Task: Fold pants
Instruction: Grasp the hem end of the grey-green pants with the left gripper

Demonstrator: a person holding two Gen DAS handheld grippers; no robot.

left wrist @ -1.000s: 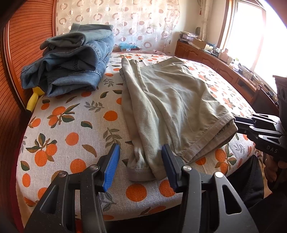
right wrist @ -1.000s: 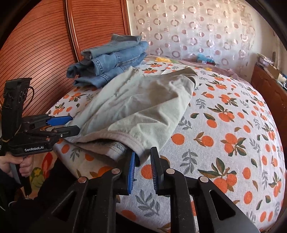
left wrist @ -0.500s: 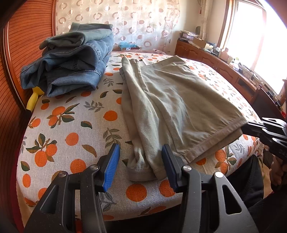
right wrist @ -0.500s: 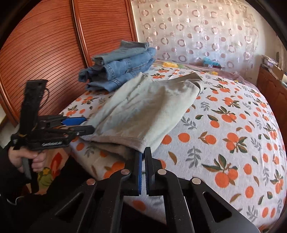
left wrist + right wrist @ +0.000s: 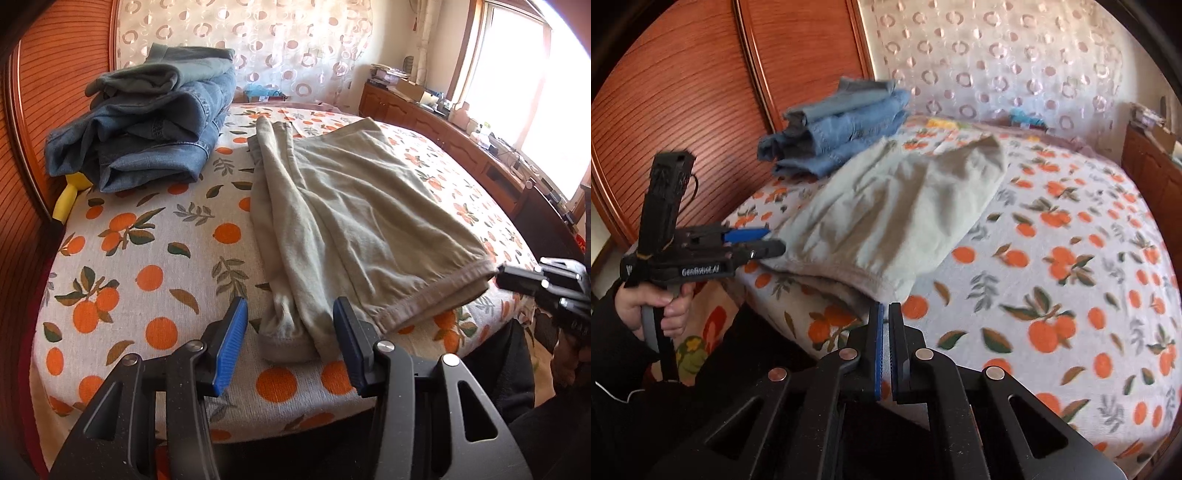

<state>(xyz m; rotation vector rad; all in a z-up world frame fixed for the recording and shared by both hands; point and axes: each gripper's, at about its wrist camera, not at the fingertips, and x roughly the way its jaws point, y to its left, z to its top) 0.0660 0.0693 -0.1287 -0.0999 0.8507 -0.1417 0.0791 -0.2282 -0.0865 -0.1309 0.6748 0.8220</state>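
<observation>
A stack of folded jeans [image 5: 147, 122] lies at the far left of the bed [image 5: 122, 266], whose sheet is printed with oranges and leaves. A yellow object [image 5: 70, 195] pokes out beside the stack, against the wooden headboard [image 5: 683, 103]. A circle-patterned curtain [image 5: 277, 44] hangs behind, and a cluttered wooden cabinet [image 5: 443, 125] runs under the bright window [image 5: 524, 81].

Two wrist cameras, both low at the bed's [image 5: 110, 258] near edge

Left view looks down along its fingers, close over the pants [image 5: 351, 221], window side to its right — right view faces across from the other corner; both share the pants, the jeans stack [image 5: 834, 125] and each other's gripper.
</observation>
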